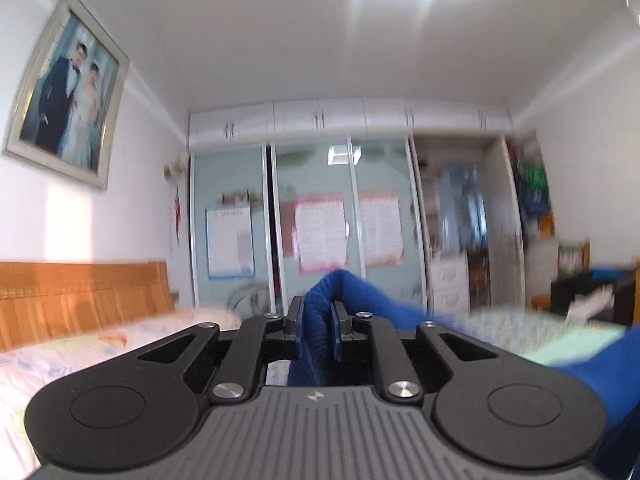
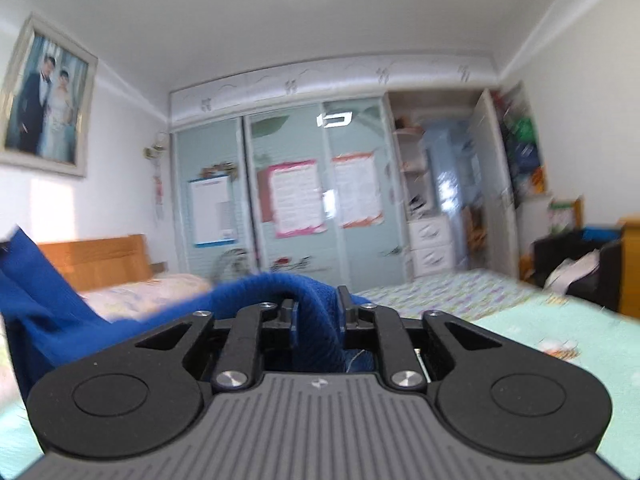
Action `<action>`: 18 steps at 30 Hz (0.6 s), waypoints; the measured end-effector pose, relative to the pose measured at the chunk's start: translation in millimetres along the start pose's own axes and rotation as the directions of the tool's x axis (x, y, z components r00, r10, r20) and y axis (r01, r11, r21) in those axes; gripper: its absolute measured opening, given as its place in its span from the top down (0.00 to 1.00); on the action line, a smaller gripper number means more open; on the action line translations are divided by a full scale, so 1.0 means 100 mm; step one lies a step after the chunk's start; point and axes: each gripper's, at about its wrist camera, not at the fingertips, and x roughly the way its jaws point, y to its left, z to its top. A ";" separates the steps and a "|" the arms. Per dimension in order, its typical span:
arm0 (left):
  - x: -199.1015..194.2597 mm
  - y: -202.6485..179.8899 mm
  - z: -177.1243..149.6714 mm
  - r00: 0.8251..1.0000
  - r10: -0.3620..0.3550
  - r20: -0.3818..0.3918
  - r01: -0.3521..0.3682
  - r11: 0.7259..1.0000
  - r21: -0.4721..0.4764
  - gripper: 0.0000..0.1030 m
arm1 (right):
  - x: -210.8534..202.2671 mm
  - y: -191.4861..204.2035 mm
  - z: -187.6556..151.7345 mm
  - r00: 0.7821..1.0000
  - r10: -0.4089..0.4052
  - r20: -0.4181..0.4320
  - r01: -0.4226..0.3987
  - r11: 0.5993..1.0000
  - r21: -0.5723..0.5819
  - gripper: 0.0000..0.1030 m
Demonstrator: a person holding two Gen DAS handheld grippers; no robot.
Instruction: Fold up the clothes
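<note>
A blue knitted garment (image 1: 360, 296) rises in a fold between the fingers of my left gripper (image 1: 318, 312), which is shut on it; the cloth trails off to the right edge of the left wrist view. In the right wrist view the same blue garment (image 2: 256, 292) drapes from the left across my right gripper (image 2: 318, 308). There the jaws stand wider, and the fold lies loosely between them without being pinched. Both grippers point level over the bed (image 2: 540, 320).
The bed (image 1: 80, 356) has a pale patterned sheet and a wooden headboard (image 1: 80, 292) at the left wall. A wardrobe (image 1: 320, 220) with sliding doors fills the far wall. A black seat with white cloth (image 2: 580, 264) stands at the right.
</note>
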 end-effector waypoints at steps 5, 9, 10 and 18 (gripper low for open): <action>0.42 -0.29 -1.24 0.909 -0.077 -0.410 0.077 0.997 -0.015 0.84 | 0.33 -0.10 -0.79 0.947 -0.056 -0.315 0.065 0.998 0.019 0.70; 0.17 -0.39 -2.10 0.809 -0.162 -0.565 0.112 0.986 -0.121 0.84 | 0.26 -0.16 -1.47 0.870 -0.076 -0.487 0.107 0.994 0.036 0.70; 0.11 -0.37 -2.24 0.792 -0.162 -0.589 0.096 0.985 -0.142 0.84 | 0.22 -0.18 -1.62 0.844 -0.084 -0.530 0.126 0.991 0.043 0.70; -0.21 -0.21 -2.36 0.753 -0.199 -0.627 0.076 0.973 -0.218 0.84 | -0.16 -0.24 -1.96 0.836 0.005 -0.549 0.166 0.951 0.262 0.56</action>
